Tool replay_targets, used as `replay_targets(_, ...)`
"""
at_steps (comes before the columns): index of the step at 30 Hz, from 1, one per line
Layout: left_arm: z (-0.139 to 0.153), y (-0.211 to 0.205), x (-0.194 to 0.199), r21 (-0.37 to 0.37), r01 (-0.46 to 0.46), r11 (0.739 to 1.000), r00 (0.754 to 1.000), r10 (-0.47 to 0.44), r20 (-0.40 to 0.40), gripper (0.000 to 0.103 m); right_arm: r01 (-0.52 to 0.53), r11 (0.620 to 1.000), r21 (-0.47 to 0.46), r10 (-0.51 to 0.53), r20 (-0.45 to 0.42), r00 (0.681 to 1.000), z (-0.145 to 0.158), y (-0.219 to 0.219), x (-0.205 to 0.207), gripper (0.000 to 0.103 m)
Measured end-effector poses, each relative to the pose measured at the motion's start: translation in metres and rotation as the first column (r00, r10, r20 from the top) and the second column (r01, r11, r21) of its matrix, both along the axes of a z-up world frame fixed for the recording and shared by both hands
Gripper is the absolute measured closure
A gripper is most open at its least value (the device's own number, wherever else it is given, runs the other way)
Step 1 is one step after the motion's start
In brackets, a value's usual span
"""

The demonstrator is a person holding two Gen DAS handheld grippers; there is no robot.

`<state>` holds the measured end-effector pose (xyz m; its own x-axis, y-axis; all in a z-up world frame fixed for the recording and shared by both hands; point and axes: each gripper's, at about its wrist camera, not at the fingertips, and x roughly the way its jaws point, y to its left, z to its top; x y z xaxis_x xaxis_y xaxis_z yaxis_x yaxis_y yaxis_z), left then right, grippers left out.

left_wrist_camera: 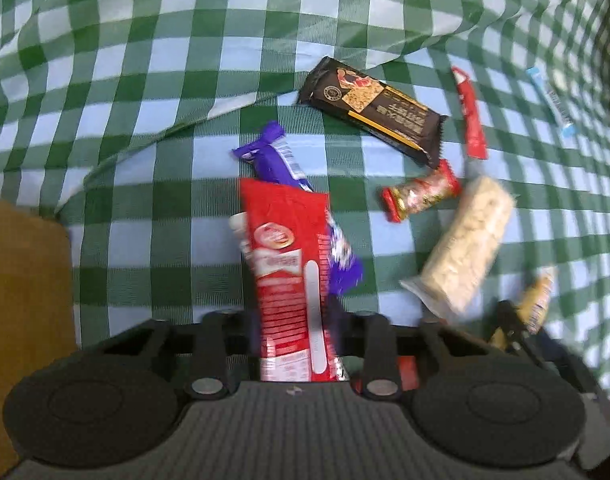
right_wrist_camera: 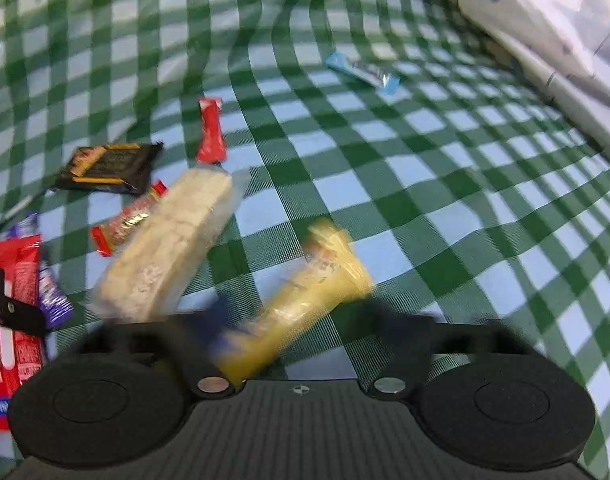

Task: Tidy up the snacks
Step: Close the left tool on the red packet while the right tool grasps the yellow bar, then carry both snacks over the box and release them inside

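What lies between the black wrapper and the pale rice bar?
A small red-and-gold candy lies between the black wrapper and the rice bar; both wrist views show it.

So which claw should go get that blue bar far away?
Probably the right claw. The blue bar lies on its side of the cloth, though that claw holds a yellow snack. The left claw grips a red packet.

The left gripper [left_wrist_camera: 295, 344] grips a red packet [left_wrist_camera: 291, 280] that lies partly over a purple bar [left_wrist_camera: 277, 160] on the green checked cloth [left_wrist_camera: 145, 120]. Further right lie a black biscuit pack [left_wrist_camera: 375, 110], a small red sweet [left_wrist_camera: 421, 192] and a pale rice bar [left_wrist_camera: 465, 244].
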<state>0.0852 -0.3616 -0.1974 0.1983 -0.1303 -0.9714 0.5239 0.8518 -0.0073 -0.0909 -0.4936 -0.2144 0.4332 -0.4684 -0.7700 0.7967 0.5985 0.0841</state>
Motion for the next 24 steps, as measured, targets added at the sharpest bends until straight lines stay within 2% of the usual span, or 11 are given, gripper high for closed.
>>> replay_targets(1,0.004,0.007,-0.002,-0.026,0.005,1.000,1.000,-0.005,-0.024,0.093,-0.009,1.000,0.007,0.009,0.013,1.000,0.002,0.006,-0.003,0.079)
replay_targets(3,0.022,0.024,-0.007,-0.062,0.015,0.998,0.999,-0.017,-0.034,0.093,-0.003,0.999,0.048,0.001,0.055,0.998,0.006,0.013,-0.014,0.089)
replay_targets(5,0.033,0.036,-0.017,-0.077,0.028,0.997,1.000,-0.029,-0.010,0.093,0.005,0.999,0.047,-0.009,0.081,0.997,0.014,0.020,-0.024,0.089)
replay_targets(10,0.070,0.066,-0.042,-0.149,0.053,0.987,0.999,-0.054,-0.006,0.093,0.007,1.000,-0.013,-0.005,0.129,0.992,0.040,0.042,-0.048,0.090)
replay_targets(14,0.106,0.091,-0.070,-0.195,0.102,0.975,0.994,-0.094,0.051,0.093,0.000,1.000,-0.006,0.001,0.190,0.982,0.065,0.056,-0.065,0.090)
replay_targets(19,0.159,0.141,-0.112,-0.257,0.137,0.957,0.988,-0.112,0.110,0.093,-0.060,0.998,0.008,0.054,0.303,0.952,0.109,0.093,-0.086,0.090)
replay_targets(24,0.203,0.210,-0.156,-0.264,0.136,0.955,0.973,-0.078,0.218,0.093,-0.152,0.988,0.008,0.138,0.374,0.917,0.154,0.152,-0.105,0.090)
